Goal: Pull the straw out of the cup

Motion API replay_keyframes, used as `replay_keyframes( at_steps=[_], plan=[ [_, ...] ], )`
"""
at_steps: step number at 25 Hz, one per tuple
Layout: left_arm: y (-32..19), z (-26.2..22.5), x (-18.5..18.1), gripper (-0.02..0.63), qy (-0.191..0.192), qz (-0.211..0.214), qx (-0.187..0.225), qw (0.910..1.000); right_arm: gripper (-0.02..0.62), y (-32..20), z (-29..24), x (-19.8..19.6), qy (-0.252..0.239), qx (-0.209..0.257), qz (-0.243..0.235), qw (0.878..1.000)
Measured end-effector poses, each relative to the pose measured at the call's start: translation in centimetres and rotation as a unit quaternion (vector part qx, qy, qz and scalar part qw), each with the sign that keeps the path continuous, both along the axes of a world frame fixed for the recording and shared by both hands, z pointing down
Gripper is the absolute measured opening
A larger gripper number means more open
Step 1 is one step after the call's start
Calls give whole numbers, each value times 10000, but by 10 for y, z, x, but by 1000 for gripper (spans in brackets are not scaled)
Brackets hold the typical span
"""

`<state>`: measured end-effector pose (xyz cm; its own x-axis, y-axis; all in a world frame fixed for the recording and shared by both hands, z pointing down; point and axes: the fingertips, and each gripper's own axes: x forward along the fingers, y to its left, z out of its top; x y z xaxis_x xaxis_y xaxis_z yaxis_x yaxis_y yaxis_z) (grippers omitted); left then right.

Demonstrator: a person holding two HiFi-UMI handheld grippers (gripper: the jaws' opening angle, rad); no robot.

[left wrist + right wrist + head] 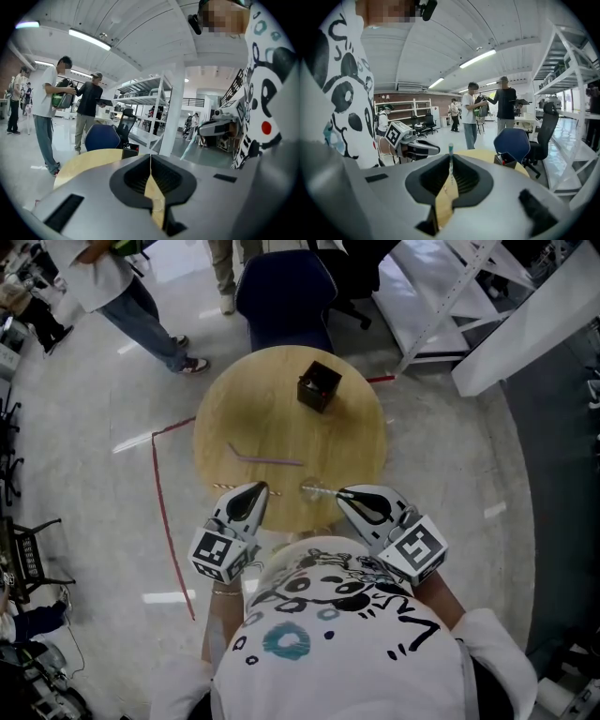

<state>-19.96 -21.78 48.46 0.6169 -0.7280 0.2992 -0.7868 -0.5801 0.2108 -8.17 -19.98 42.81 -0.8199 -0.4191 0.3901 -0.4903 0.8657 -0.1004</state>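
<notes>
At table (281,418) near edge: right tongs (341,492) pinch thin straw (450,152); left tongs (263,487) closed, empty; clear cup (314,490) barely discernible.

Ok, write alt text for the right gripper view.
The right gripper has its jaws closed on a thin teal-tipped straw over a round wooden table. Beyond stand a black box, a blue chair and two people.

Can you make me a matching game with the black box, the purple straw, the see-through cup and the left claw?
Things:
1. black box
2. purple straw
3. clear cup
4. left claw

Places or states:
A. shut
B. lying flat in the middle of the table
C. on the far side of the table
D. near the table's front edge, by the tip of the right claw

Pairs: 1-C, 2-B, 3-D, 4-A.
</notes>
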Motion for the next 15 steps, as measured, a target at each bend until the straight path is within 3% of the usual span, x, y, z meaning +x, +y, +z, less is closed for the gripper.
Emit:
replay_keyframes(
  at_steps=[15],
  plan=[
    [-13,-8,4,17,-58,-26,129,9999,40,-12,-33,12,-83,511,-79,9986]
  ],
)
